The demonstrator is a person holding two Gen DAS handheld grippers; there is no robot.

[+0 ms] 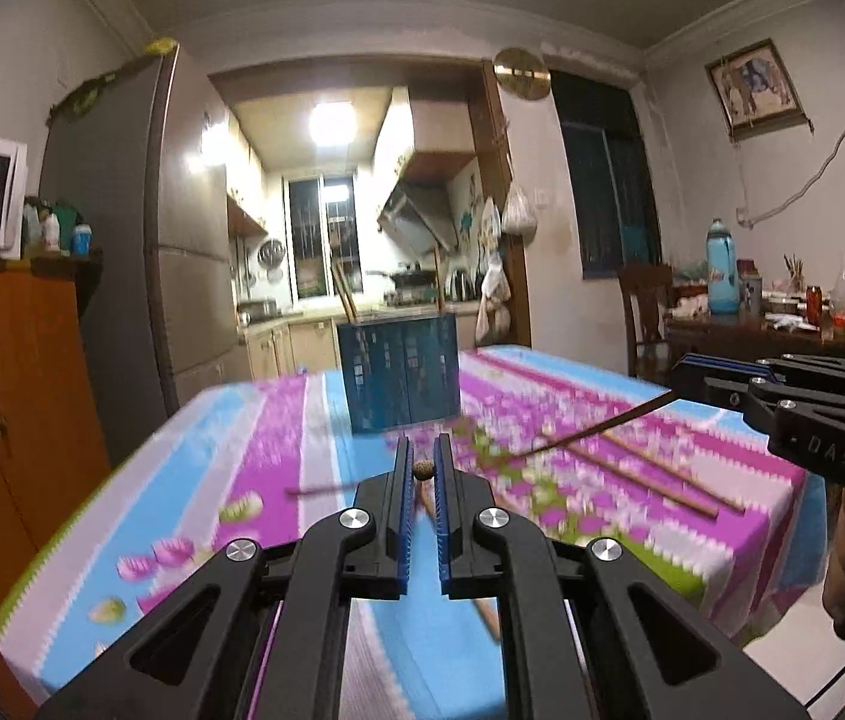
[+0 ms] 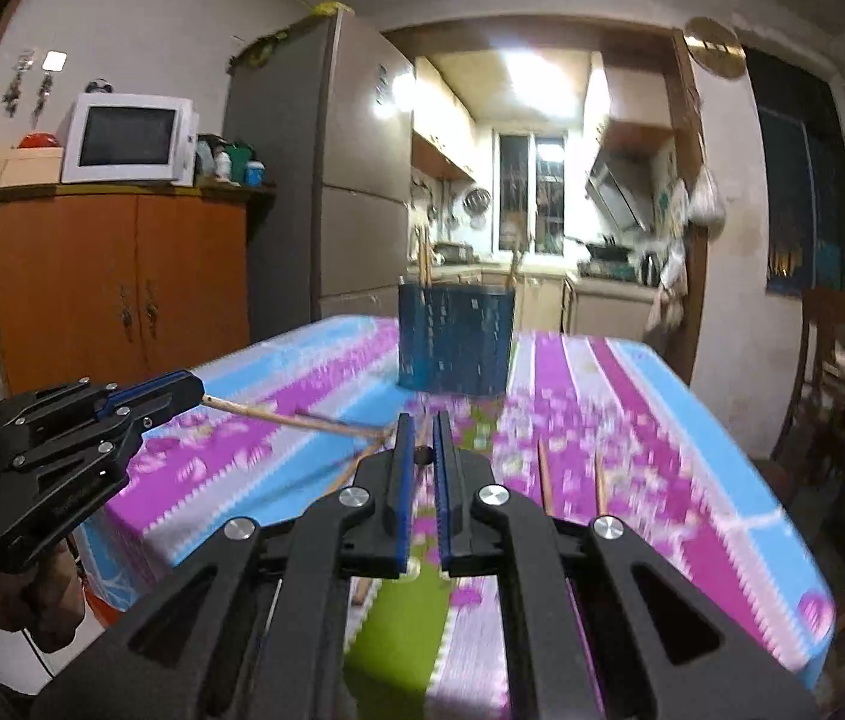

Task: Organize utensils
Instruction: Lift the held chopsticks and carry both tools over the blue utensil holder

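Our table and what rests on it

We see the table (image 1: 254,438) covered in a cloth striped pink, blue and white with flowers; a blue slotted holder (image 1: 401,375) stands upright near its far edge, and two loose chopsticks (image 1: 644,471) lie side by side on the cloth, well apart from the holder.

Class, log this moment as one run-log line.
left claw: shut on chopstick | right claw: shut on chopstick | holder: on table

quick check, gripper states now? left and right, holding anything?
Left gripper: shut on a chopstick.
Right gripper: shut on another chopstick.
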